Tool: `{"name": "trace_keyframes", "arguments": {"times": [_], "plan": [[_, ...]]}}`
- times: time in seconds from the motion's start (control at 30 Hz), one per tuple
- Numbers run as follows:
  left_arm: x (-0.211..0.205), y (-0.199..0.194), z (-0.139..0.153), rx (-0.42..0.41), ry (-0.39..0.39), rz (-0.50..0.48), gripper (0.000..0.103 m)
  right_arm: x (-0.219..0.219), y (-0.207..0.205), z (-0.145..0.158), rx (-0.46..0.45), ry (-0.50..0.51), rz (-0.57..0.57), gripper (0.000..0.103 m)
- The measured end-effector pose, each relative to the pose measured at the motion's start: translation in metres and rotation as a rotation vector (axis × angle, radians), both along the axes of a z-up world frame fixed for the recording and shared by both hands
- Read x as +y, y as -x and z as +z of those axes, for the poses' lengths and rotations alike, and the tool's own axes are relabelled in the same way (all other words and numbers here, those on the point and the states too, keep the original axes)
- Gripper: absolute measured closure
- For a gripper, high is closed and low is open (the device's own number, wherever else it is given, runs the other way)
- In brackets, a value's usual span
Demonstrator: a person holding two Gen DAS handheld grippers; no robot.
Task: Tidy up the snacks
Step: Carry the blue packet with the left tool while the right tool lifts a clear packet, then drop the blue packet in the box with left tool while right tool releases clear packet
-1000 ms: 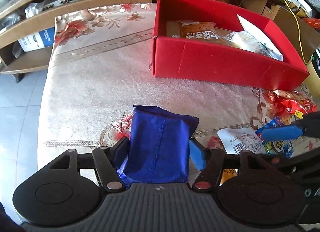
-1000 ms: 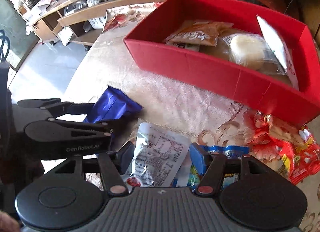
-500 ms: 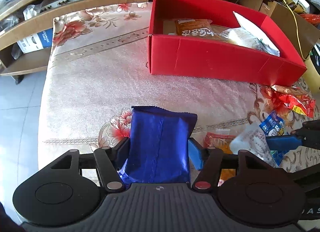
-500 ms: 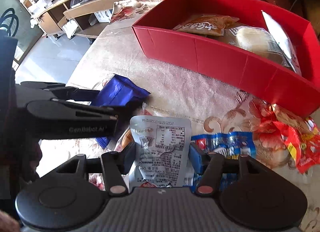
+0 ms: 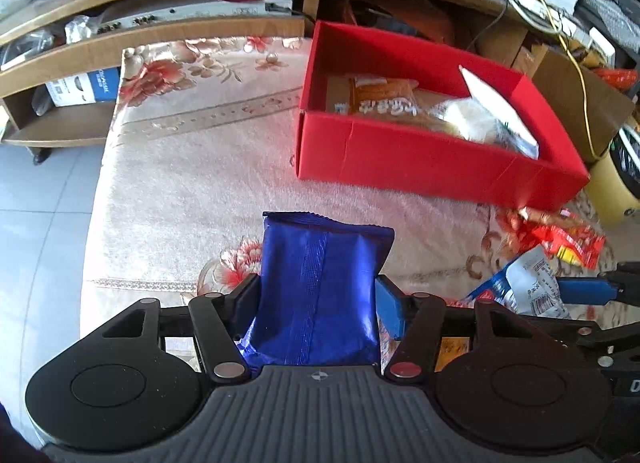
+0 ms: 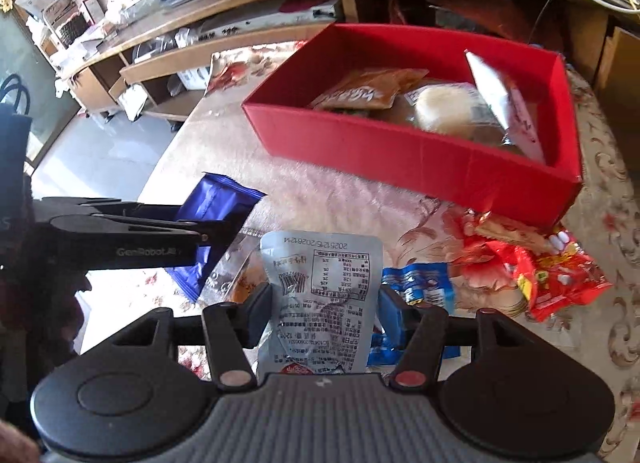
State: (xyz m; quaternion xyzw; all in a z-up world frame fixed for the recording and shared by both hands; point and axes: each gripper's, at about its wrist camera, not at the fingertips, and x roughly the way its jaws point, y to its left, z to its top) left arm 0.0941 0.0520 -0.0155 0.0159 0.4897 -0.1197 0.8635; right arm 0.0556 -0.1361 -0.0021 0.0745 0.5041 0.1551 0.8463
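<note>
Left wrist view: sits just behind the left tool (image 5: pixel 316 295), raised over the near edge of the surface (image 5: pixel 192 183), facing far and angled down toward the red box (image 5: pixel 420 159). Right wrist view: same mounting behind the right tool (image 6: pixel 324 311), slightly further right, facing far with the left tool (image 6: pixel 132 239) entering at its left. Shared: red box (image 6: pixel 400 151), cloth-covered surface (image 6: pixel 312 191), far wooden shelving (image 6: pixel 256 11).

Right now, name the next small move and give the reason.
Probably carry both packets forward over the red box: the left gripper is shut on the blue packet, the right gripper on the silver packet, both short of it.
</note>
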Motion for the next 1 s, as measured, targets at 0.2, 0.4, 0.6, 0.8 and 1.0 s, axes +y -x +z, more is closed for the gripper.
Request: {"name": "trace_keyframes", "arguments": {"times": [0.2, 0.4, 0.6, 0.8, 1.0], "plan": [[-0.006, 0.001, 0.011, -0.028, 0.036, 0.002, 0.036, -0.011, -0.005, 0.004, -0.023, 0.005, -0.035, 0.041], [-0.02, -0.002, 0.025, -0.063, 0.084, -0.017, 0.036, -0.027, -0.012, 0.016, -0.069, 0.004, -0.082, 0.041], [-0.038, -0.014, 0.033, -0.09, 0.102, -0.029, 0.036, -0.04, -0.028, 0.029, -0.121, 0.015, -0.131, 0.041], [-0.051, -0.032, 0.042, -0.121, 0.113, -0.023, 0.036, -0.054, -0.047, 0.041, -0.161, 0.002, -0.179, 0.041], [-0.067, -0.051, 0.049, -0.144, 0.126, -0.029, 0.036, -0.067, -0.069, 0.049, -0.194, -0.007, -0.221, 0.041]]}}
